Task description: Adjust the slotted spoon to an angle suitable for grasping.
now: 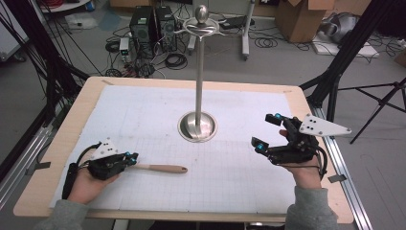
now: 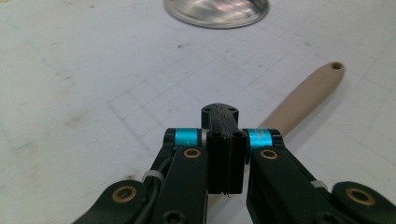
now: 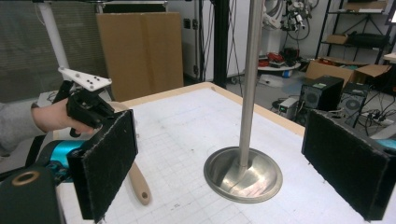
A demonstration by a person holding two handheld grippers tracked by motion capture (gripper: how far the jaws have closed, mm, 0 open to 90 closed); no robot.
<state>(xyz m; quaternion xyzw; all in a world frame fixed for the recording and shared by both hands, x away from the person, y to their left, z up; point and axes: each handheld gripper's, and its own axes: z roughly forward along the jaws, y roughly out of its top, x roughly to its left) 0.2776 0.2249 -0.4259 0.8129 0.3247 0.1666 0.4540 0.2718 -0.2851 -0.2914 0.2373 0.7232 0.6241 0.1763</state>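
A wooden utensil handle (image 1: 160, 168) lies on the white gridded mat, pointing right. My left gripper (image 1: 131, 157) is at the handle's left end with its pads pressed flat together. In the left gripper view the left gripper (image 2: 219, 114) is over the handle (image 2: 303, 98), which runs away under the jaws; I see nothing between the pads. My right gripper (image 1: 266, 132) hangs open right of the metal stand (image 1: 197, 127), holding nothing. In the right gripper view the right gripper (image 3: 229, 158) has its pads wide apart, with the stand's base (image 3: 243, 175) between and beyond them.
The stand's thin pole (image 1: 199, 72) rises from a round base mid-table to a knob with hooks (image 1: 201, 21). The mat (image 1: 143, 115) covers a wooden table (image 1: 62, 143). Tripod legs, cables and boxes are on the floor around it.
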